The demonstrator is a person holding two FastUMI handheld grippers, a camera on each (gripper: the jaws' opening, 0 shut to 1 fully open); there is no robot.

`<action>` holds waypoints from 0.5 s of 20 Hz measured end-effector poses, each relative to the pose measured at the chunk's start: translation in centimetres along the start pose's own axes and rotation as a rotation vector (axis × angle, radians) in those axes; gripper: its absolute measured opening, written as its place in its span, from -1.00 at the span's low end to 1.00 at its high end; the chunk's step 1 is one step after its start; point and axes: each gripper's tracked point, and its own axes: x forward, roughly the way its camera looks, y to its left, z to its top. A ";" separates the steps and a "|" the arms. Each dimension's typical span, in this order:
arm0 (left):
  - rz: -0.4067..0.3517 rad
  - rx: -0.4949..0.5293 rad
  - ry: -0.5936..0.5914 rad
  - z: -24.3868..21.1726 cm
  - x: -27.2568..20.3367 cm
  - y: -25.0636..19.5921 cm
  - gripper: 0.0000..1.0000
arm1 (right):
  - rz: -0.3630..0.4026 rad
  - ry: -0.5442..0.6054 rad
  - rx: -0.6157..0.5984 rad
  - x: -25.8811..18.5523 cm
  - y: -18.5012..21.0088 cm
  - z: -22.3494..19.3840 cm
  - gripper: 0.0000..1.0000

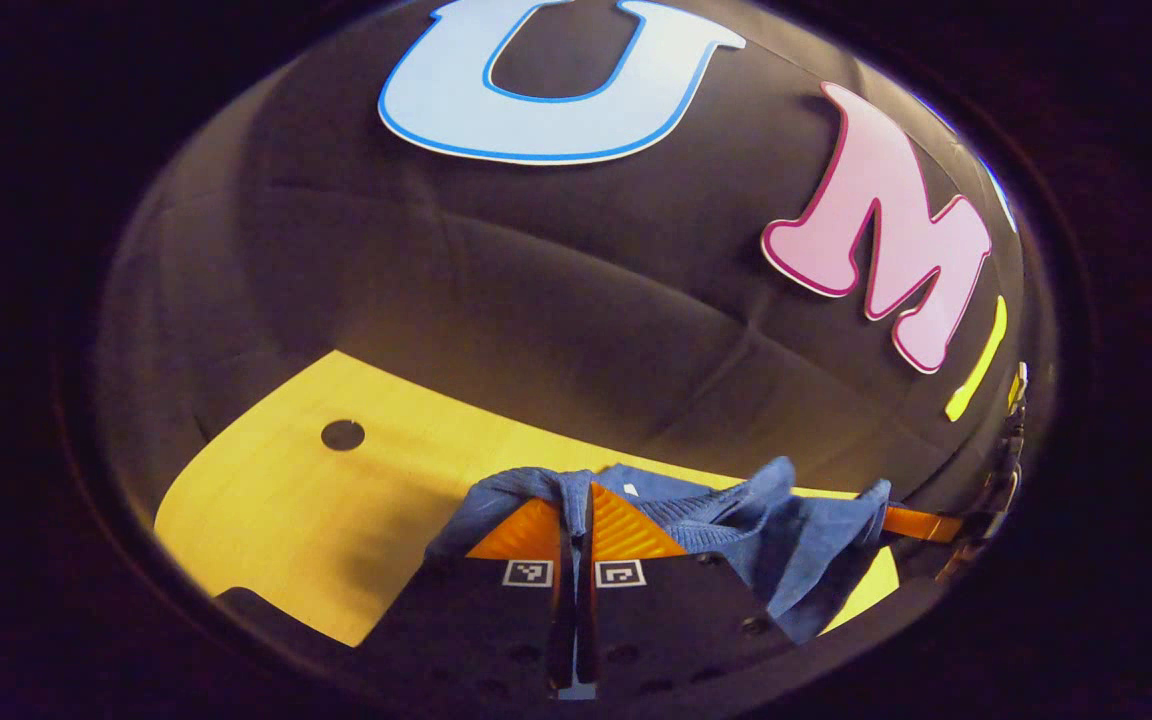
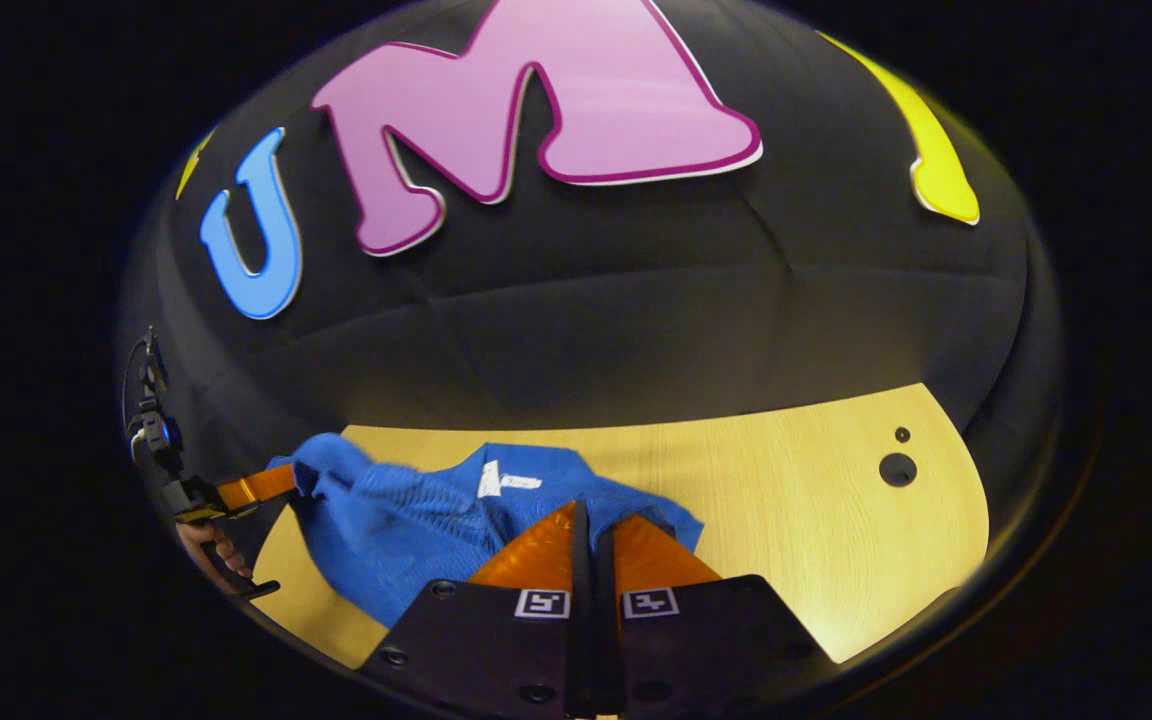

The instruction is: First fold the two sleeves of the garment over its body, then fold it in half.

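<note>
A: Left gripper (image 1: 583, 505) first: its two fingers are pressed together on a bunched edge of the blue knitted garment (image 1: 736, 520), which drapes over the fingertips and hangs off to one side.

B: And the right gripper (image 2: 591, 525)?

A: Likewise clamped on the cloth. Its fingers meet at a fold of the same garment (image 2: 416, 520), close under the collar with the small white label (image 2: 496, 482).

B: Where does the garment sit?

A: Above the pale wooden table (image 2: 786, 500), held up between the two tools and sagging in the middle. Whether its lower part touches the wood, I cannot tell.

B: Anything else on the table?

A: A round dark hole (image 1: 342, 435) in the board, well apart from the cloth. In the right gripper view the other tool shows far off, with a hand (image 2: 216, 550) gripping it.
</note>
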 end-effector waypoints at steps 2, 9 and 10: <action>0.041 0.023 -0.018 0.2 3.7 1.0 -0.98 | -0.046 -0.019 0.017 3.5 -1.5 0.6 -0.88; 0.130 0.179 0.105 -2.2 4.2 2.4 0.67 | -0.132 -0.033 -0.129 3.5 -4.1 -0.7 0.69; 0.122 0.201 0.078 -1.6 2.8 1.9 0.70 | -0.124 -0.077 -0.118 2.4 -3.4 0.2 0.99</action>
